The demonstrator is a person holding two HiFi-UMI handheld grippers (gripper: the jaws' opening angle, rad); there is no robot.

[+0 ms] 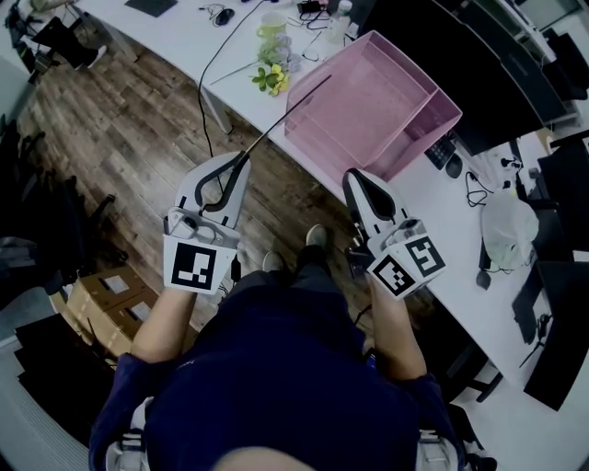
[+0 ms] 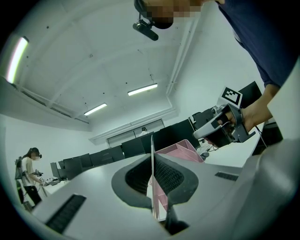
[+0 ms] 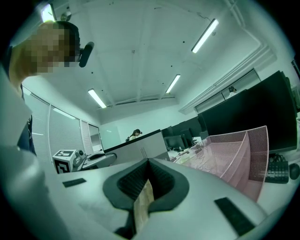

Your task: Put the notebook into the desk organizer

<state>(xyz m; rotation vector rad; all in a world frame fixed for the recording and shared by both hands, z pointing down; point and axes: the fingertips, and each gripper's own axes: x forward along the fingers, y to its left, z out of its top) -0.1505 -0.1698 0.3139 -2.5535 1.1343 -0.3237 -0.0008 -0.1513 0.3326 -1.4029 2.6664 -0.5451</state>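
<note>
The notebook (image 1: 287,116) shows edge-on as a thin dark line slanting up and right from my left gripper (image 1: 243,162) toward the pink mesh desk organizer (image 1: 368,101) on the white desk. In the left gripper view the jaws are shut on the notebook's thin edge (image 2: 152,164), with the organizer (image 2: 180,149) behind it. My right gripper (image 1: 353,176) hovers just below the organizer's near corner, jaws shut. Only a short tan strip (image 3: 142,205) shows at their seam. The organizer (image 3: 239,154) fills the right of the right gripper view.
The white desk (image 1: 433,198) runs diagonally, carrying yellow flowers (image 1: 270,79), a cup (image 1: 272,26), cables, a keyboard (image 1: 443,152) and a white bag (image 1: 509,226). Cardboard boxes (image 1: 106,304) and dark chairs stand on the wooden floor at left. A person (image 2: 28,174) stands far off.
</note>
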